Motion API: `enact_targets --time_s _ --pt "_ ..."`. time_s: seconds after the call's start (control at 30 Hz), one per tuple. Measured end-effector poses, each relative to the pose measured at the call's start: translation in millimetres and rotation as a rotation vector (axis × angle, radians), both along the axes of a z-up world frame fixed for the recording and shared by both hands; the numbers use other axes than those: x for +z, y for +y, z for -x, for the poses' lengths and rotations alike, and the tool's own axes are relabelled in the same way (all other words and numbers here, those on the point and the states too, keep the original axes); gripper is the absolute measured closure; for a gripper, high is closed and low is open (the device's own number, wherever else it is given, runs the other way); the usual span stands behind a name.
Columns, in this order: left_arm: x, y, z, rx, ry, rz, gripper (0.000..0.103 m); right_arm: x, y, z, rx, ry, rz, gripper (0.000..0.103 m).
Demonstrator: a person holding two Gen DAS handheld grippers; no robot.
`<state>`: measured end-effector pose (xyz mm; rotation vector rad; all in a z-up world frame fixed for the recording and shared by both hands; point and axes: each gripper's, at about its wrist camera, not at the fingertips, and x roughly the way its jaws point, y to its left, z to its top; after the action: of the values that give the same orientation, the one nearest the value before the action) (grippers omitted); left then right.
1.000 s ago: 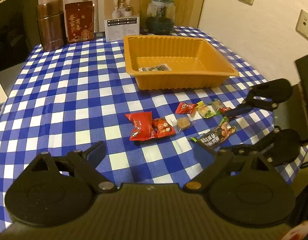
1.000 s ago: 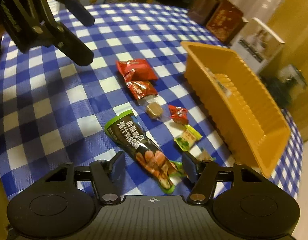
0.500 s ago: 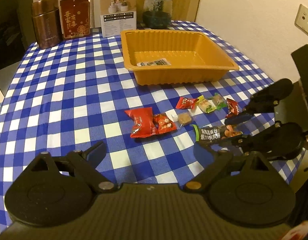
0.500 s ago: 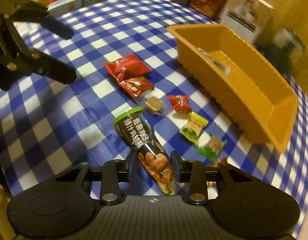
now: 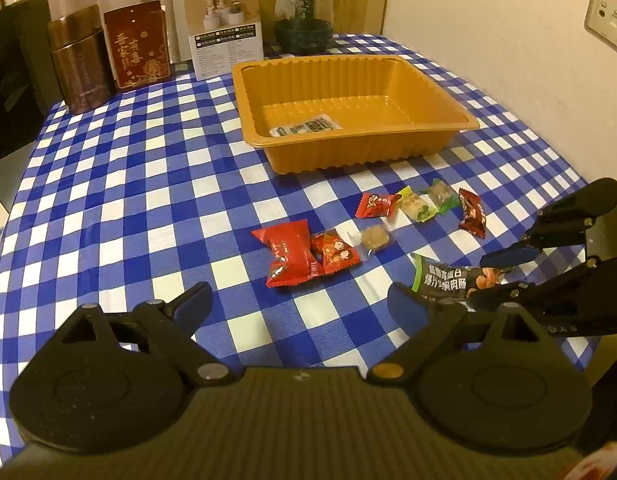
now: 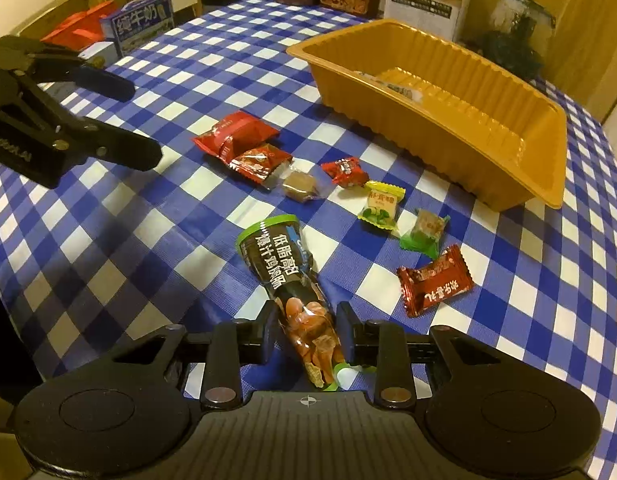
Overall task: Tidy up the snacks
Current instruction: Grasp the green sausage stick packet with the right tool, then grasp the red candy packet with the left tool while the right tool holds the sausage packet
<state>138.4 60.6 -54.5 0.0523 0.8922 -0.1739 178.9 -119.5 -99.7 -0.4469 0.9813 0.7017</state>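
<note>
Grippers work over a blue checked tablecloth (image 5: 108, 184). Right gripper (image 6: 306, 330) pinches the clear end of a long dark sausage pack (image 6: 286, 280), pads pressing both sides. Left gripper (image 5: 298, 300) hovers wide apart, holding nothing, above bare cloth. Small wrapped candies (image 6: 380, 204) lie scattered beyond, between the pack and an orange tray (image 5: 356, 156). Only a flat label shows inside the tray. Boxes and a jar line the far table edge; open cloth spreads left.

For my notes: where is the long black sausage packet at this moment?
In the right wrist view the sausage packet is low in the centre, clamped by the right gripper, left of the dark red candy.
</note>
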Motion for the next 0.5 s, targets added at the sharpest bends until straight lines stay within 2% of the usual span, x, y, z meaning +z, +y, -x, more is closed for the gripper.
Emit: enact_targets --time_s 0.2,0.37,0.5 --pt "-5 0 -3 0.012 0.002 0.014 0.010 -4 -3 6 -0.022 -0.029 -0.026 0.070" --pt "-11 2 -5 0.018 0.008 0.020 0.010 -2 -10 6 -0.179 0.003 -0.094 0.071" --pt "-15 3 -7 0.015 0.019 0.015 0.010 -2 -8 9 -0.196 -0.024 -0.095 0.070"
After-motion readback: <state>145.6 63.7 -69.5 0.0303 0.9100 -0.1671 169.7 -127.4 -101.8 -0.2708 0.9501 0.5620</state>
